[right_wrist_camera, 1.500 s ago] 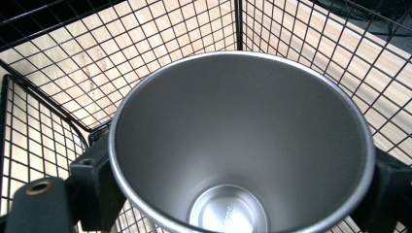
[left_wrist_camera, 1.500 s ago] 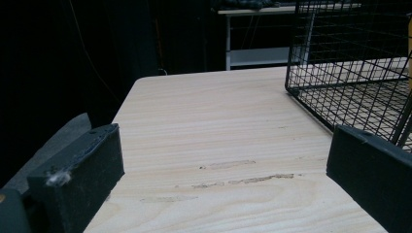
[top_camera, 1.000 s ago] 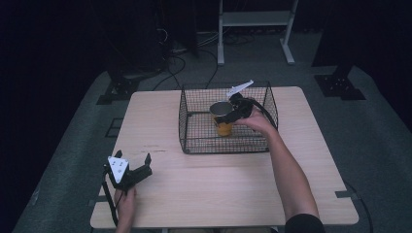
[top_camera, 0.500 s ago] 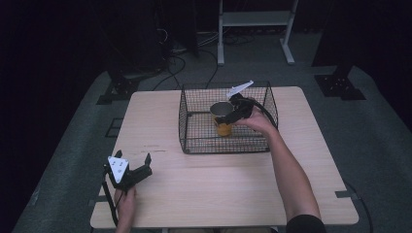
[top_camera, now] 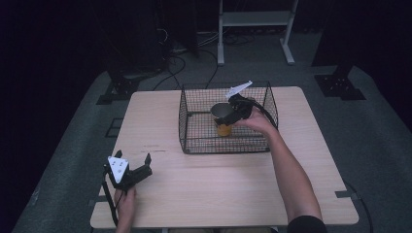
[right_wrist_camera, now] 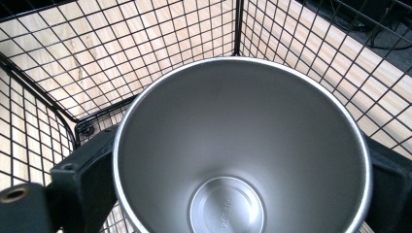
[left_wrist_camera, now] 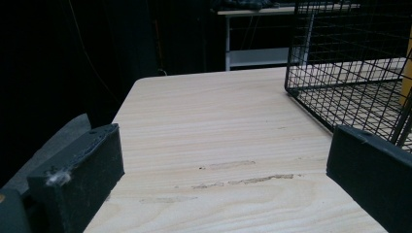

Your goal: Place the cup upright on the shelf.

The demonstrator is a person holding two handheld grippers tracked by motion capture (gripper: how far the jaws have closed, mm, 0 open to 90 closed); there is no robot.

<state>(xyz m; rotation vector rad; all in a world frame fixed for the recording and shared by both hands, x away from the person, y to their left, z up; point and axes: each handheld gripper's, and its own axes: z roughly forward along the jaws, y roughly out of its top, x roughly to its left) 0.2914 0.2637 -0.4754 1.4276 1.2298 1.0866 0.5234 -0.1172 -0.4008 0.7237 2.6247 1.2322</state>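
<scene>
A: Cup (right_wrist_camera: 240, 150) — steel, empty, upright, mouth up. Held inside the basket (top_camera: 194, 141), near its middle, clamped between the jaws of the right tool (top_camera: 233, 112). Orange body shows below the rim from the high view.

B: Progress?

A: Judged: cup is in the basket and low, but not let go. Cannot tell whether its base touches the basket floor. Left to do: set down, open the jaws, lift out.

B: Room?

A: Wire walls on all sides of the cup, none touching it. Basket top open, so straight up is the free way out.

B: Other tool?

A: Left tool (top_camera: 127, 171) at the table (top_camera: 218, 194) edge, well apart from the basket, jaws wide, holding nothing.
</scene>
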